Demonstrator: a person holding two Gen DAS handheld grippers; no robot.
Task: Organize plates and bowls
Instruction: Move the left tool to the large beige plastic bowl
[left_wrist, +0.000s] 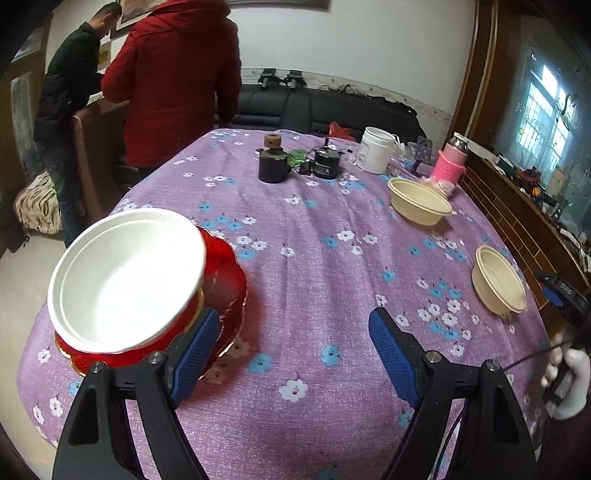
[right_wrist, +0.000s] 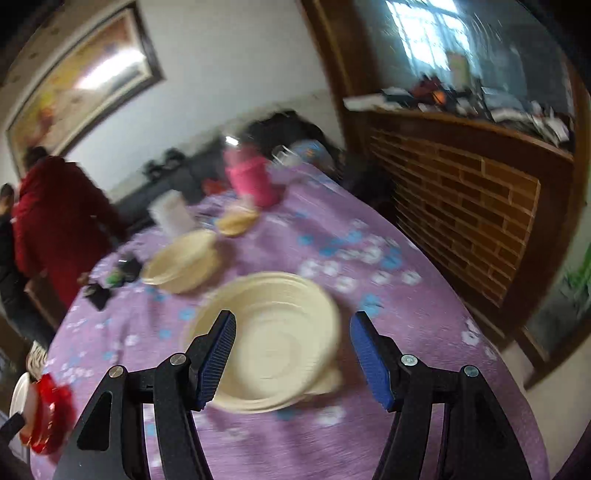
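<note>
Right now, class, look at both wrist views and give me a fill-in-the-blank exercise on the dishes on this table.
1. The white plate rests on a dish coloured ____.
2. The number of cream bowls standing apart on the floral tablecloth in the left wrist view is ____.
3. The jaws of the right gripper stand open, and the dish behind them is a cream ____.

Missing words: red; two; bowl
</note>
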